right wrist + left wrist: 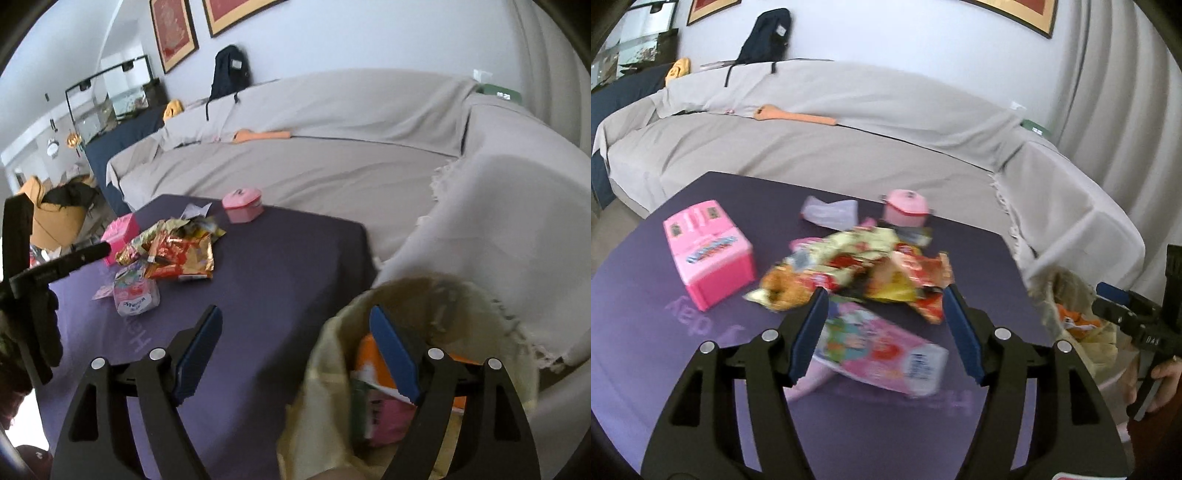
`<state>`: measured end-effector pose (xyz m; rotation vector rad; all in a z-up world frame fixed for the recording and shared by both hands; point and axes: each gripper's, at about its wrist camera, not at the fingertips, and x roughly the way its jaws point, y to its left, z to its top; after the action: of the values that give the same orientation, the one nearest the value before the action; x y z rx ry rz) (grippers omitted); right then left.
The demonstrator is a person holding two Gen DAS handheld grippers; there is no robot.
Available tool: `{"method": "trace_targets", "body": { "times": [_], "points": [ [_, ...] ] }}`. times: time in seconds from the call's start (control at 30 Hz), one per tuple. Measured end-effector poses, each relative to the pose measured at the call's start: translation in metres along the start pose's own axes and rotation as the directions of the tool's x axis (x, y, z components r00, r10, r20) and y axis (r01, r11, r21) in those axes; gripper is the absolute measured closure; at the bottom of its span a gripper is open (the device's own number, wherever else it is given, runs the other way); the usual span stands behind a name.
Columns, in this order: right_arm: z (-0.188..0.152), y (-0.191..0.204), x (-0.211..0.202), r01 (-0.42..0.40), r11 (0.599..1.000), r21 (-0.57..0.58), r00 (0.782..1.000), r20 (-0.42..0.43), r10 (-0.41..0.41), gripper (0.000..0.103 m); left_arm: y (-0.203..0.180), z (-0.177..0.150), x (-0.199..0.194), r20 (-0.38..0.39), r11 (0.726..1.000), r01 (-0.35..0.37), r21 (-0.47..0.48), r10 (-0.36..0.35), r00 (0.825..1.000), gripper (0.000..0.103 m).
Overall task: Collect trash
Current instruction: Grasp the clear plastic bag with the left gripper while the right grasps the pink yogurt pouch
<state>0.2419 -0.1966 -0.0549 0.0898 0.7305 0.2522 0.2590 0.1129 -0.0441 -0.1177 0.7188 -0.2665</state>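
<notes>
Left wrist view: the left gripper (884, 332) hangs with jaws apart and empty, the pink packet (882, 350) just below between them and the crumpled wrappers (871, 269) beyond. These look light, thin and crinkly; a raised fold probably pinches best.

Right wrist view: the right gripper (295, 354) gapes wide, empty, over the trash bag (325, 369), whose rim looks soft.

Right tool (295, 354) open and empty, above the bin bag (325, 387) rim beside the purple tabletop (280, 266); wrappers (177, 251) heaped mid-tabletop, pink pot (242, 205) at far edge
</notes>
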Motion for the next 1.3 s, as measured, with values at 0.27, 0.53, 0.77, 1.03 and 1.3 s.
{"method": "trace_targets", "body": {
  "times": [0.27, 0.53, 0.77, 1.03, 1.3],
  "points": [
    [0.012, 0.039, 0.055, 0.014, 0.999, -0.03, 0.999, -0.043, -0.016, 0.025, 0.055, 0.051, 0.039, -0.012, 0.995, 0.019, -0.096, -0.02, 1.0, 0.043],
    [0.04, 0.041, 0.085, 0.178, 0.983, -0.046, 0.984, 0.006, -0.177, 0.025, 0.075, 0.08, 0.125, -0.199, 0.963, -0.091, -0.255, 0.039, 0.979, 0.059],
    [0.044, 0.03, 0.096, 0.142, 0.99, 0.003, 0.99, -0.003, -0.142, 0.025, 0.071, 0.084, 0.161, -0.272, 0.944, -0.172, -0.283, 0.093, 0.958, 0.059],
    [0.032, 0.039, 0.096, 0.103, 0.994, -0.047, 0.995, -0.009, -0.103, 0.025, 0.078, 0.088, 0.182, -0.292, 0.924, -0.187, -0.334, 0.087, 0.952, 0.099],
    [0.025, 0.046, 0.088, 0.011, 1.0, 0.008, 0.998, -0.06, -0.011, 0.025, 0.062, 0.092, 0.102, -0.148, 0.974, -0.064, -0.216, 0.032, 0.989, 0.102]
  ]
}}
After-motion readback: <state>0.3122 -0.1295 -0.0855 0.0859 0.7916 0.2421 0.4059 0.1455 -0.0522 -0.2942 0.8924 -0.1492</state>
